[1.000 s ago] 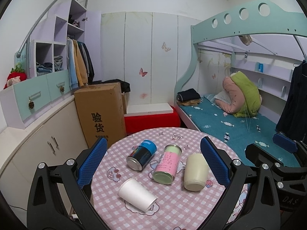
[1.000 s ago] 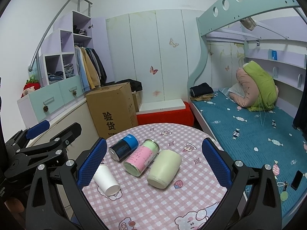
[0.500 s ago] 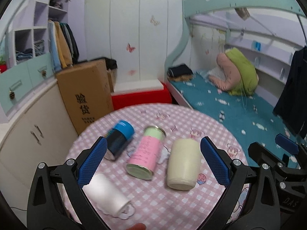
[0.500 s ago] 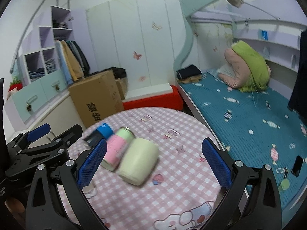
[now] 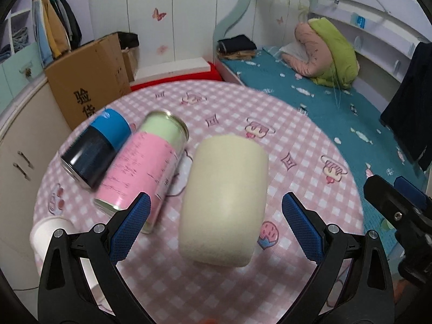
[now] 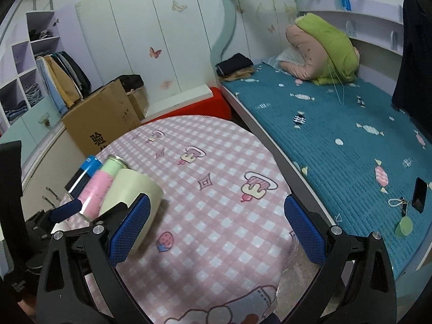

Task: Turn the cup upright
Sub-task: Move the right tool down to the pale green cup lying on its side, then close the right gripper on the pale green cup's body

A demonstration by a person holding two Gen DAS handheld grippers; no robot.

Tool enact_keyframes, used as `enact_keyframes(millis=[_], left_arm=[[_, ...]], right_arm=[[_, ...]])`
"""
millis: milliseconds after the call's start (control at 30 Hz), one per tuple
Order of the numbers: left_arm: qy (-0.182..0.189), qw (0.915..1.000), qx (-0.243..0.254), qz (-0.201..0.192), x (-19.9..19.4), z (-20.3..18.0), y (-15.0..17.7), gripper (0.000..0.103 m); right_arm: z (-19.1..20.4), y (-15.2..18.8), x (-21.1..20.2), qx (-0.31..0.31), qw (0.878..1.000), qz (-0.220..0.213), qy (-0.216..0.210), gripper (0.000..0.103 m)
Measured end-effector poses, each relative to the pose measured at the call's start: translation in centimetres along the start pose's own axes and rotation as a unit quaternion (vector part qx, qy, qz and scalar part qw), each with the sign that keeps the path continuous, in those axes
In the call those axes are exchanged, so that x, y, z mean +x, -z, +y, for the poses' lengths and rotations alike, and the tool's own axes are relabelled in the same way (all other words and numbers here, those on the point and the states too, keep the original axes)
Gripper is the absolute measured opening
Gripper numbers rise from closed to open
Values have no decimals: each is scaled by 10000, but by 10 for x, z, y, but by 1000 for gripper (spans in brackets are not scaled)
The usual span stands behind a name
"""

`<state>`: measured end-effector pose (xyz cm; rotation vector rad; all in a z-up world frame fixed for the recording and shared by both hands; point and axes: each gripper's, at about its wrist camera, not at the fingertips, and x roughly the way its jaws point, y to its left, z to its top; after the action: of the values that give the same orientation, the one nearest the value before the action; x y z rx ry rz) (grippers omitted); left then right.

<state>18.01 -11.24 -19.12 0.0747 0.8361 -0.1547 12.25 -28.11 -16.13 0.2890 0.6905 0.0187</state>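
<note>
Bare tablecloth right of the cream cup, but the pink can crowding its left side.

Cream cup, plain and matte, lying on its side on the pink checked tablecloth, just right of the pink-and-green can. Not upright yet.

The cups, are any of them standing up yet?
Not yet. The cream cup lies on its side on the table, as do the pink can, the blue can and the white cup. The left gripper, open, frames the cream cup but holds nothing. Gripping and flipping remain.
</note>
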Motion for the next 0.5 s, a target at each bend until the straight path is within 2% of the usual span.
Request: enact_keyframes(millis=[233,300,333,500], left_arm=[[-16,9994,-255,247,21,2,5,97],[76,9988,-318,367,25,3,7,91],[164,9984,-369,400,26,3,8,78],[205,9975,-563,375,24,6,12,78]], right_arm=[[-4,8,21,27,9996,266,-117,96],[-5,10,26,45,9993,329,-168,96],[-5,11,27,39,9992,351,-175,96],[-6,12,29,61,9990,402,-191,96]])
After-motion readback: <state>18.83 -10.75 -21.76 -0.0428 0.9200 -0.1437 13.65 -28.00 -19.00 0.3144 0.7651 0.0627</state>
